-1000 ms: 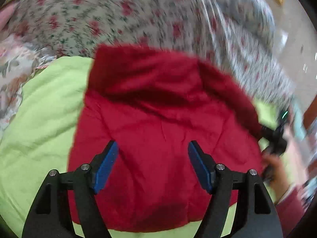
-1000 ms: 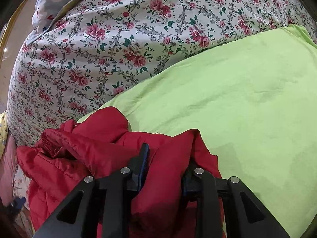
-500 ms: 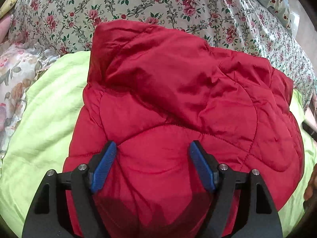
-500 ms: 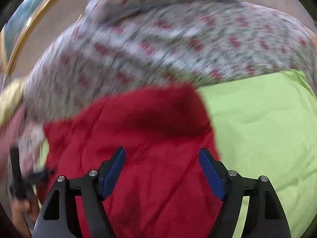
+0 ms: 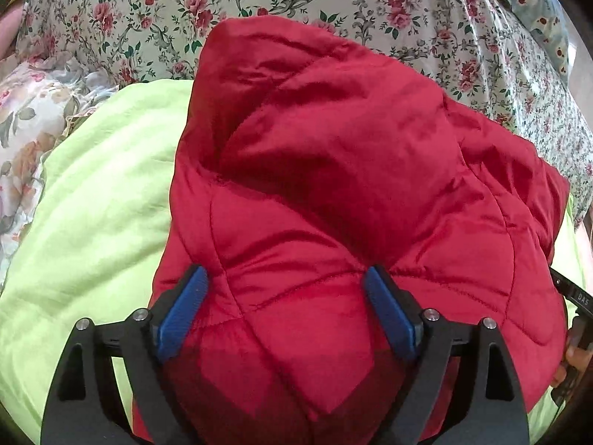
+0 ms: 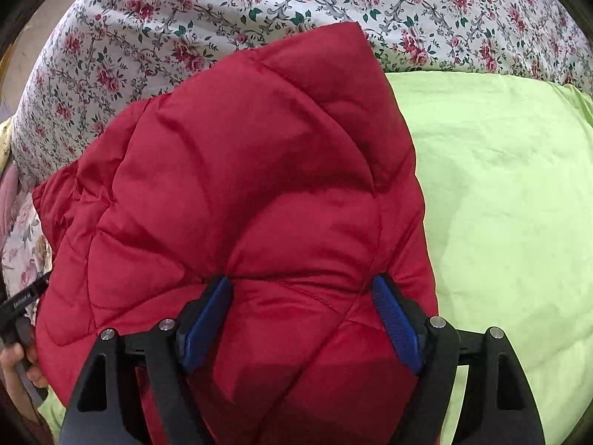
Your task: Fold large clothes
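Note:
A red quilted jacket [image 5: 333,193] lies folded into a thick bundle on a lime-green sheet [image 5: 96,200]. It also fills the middle of the right wrist view [image 6: 237,185]. My left gripper [image 5: 287,293] is open, its blue pads pressed down on the near part of the bundle with puffed fabric bulging between them. My right gripper [image 6: 304,296] is open too and rests on the jacket the same way from the other side. Neither holds the fabric.
A floral quilt [image 5: 333,3] is heaped behind the jacket and shows in the right wrist view [image 6: 259,3]. A second floral cloth [image 5: 26,111] lies at far left. The green sheet [image 6: 500,185] spreads to the right of the bundle.
My right gripper let go of the red fabric it held and opened. The jacket part it carried now lies folded over the bundle. Both grippers have come down onto the jacket.

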The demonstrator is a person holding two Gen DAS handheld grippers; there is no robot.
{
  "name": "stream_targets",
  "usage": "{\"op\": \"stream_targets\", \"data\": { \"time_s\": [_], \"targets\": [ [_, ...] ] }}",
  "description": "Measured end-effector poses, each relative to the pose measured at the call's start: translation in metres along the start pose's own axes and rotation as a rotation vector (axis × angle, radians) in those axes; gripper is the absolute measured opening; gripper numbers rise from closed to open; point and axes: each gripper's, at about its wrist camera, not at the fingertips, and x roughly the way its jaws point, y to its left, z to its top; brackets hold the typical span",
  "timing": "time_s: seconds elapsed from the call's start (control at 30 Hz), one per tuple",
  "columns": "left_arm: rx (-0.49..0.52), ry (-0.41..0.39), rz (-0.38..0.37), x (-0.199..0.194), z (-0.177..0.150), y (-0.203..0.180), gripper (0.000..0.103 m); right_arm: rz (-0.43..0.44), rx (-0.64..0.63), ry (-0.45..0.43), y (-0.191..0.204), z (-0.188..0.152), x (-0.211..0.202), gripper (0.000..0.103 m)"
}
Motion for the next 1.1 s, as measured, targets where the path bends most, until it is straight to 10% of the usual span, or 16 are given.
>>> {"op": "stream_targets", "data": {
  "time_s": [0.6,1.1],
  "targets": [
    [-0.188,-0.094,-0.144,-0.082,-0.018,0.057,0.088,0.086,0.122,-0.07,-0.034,-0.019,-0.071,0.082],
    [-0.429,0.037,-0.386,-0.032,-0.041,0.095,0.09,0.254,0.314,0.017,-0.067,-0.042,-0.057,0.084]
  ]
}}
